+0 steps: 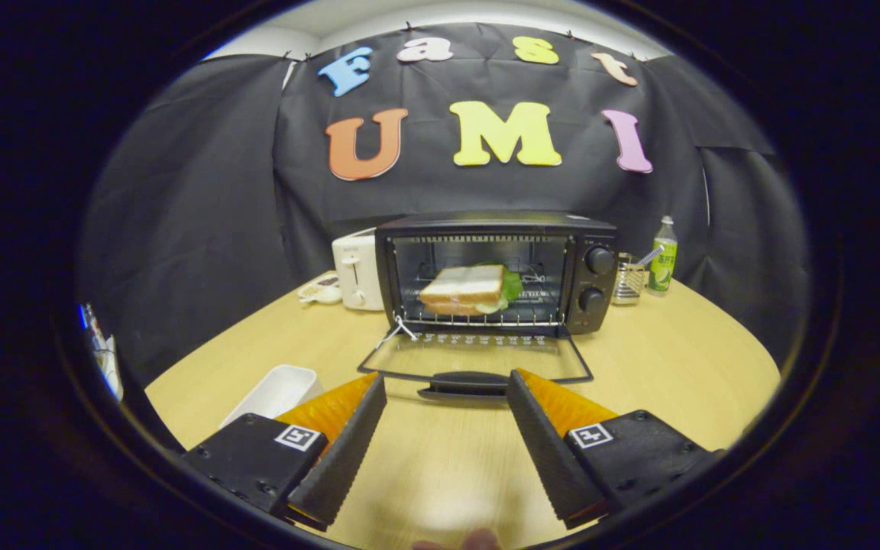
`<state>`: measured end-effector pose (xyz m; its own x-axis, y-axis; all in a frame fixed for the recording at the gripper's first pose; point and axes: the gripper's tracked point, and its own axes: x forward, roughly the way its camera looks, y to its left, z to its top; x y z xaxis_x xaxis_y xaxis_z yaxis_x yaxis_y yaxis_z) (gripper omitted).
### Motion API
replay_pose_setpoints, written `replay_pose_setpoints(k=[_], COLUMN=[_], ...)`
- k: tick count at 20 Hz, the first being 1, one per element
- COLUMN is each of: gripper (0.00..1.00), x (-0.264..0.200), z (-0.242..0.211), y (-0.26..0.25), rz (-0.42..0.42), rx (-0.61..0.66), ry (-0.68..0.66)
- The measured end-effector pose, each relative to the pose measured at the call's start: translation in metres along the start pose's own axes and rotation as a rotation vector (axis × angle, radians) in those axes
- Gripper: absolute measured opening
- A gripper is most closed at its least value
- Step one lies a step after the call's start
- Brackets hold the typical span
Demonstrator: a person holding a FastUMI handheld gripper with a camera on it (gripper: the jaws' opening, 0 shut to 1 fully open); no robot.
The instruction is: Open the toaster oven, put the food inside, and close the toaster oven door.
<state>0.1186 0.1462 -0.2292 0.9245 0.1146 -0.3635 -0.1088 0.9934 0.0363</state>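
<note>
White tray (276, 389) beside the left finger; white toaster (356, 269) behind it. Gripper (446, 389) spread wide, holding nothing, its tips flanking the handle of the lowered door (478, 359). Sandwich (461, 290) rests on the rack inside the toaster oven (495, 271). Bottle (662, 256) far right.

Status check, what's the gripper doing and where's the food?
Gripper open, empty, at door handle. Sandwich on rack inside toaster oven. Door down. Nothing blocking.

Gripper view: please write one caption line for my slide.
Open tool faces the lowered door of the toaster oven; sandwich on its rack.
</note>
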Motion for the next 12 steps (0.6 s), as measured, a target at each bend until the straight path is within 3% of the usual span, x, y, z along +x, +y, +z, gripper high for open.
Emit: replay_pose_setpoints(k=[12], gripper=[1.0], x=[0.06], z=[-0.051], y=[-0.016], rz=[-0.114], rx=[0.053], ry=[0.219])
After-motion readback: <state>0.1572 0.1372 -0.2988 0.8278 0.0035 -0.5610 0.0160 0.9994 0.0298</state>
